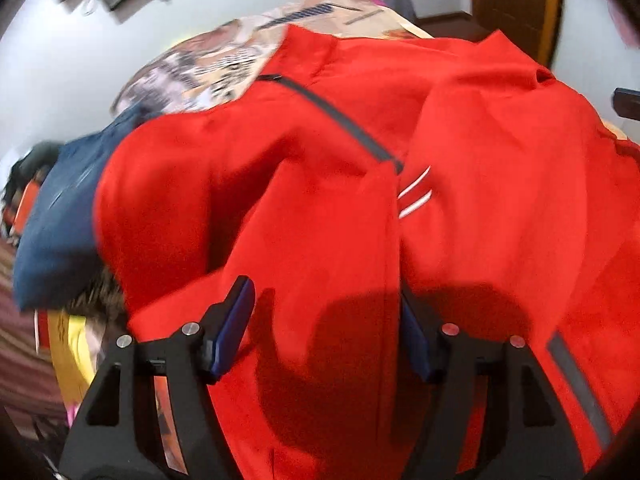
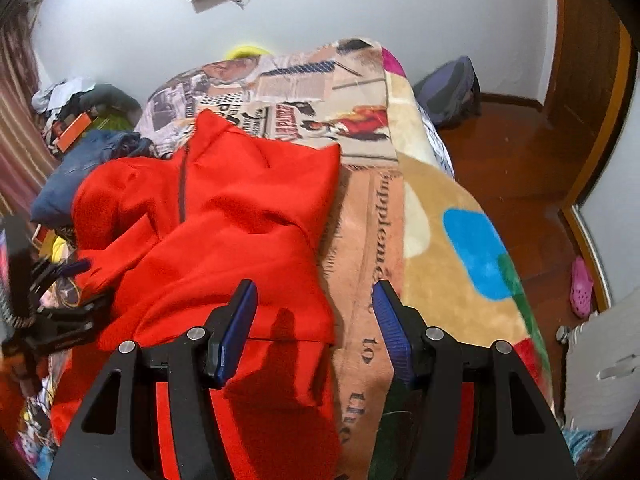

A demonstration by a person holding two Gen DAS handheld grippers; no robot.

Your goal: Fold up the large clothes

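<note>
Right wrist view: bed with a printed newspaper-pattern blanket is filling most of the frame, wooden floor lying to its right. Red jacket is lying spread and rumpled on the blanket's left half, collar pointing toward the far end, dark zipper running down its front. Blue garment is sitting bunched at the jacket's far-left edge, touching it. Dark backpack is sitting on the floor by the far corner of the bed. Pink shoe is lying on the floor at right.

Right gripper is hovering over the jacket's near edge, jaws standing apart, nothing pinched; left pad over red cloth, right pad over blanket. Left gripper is showing blurred at the left edge of this view, over the jacket's left side.

Left wrist view: red jacket is filling the frame; left gripper is standing with jaws wide apart just above the cloth, no fabric pinched between the pads, front seam by the right pad. Grey reflective strip is showing at lower right.
</note>
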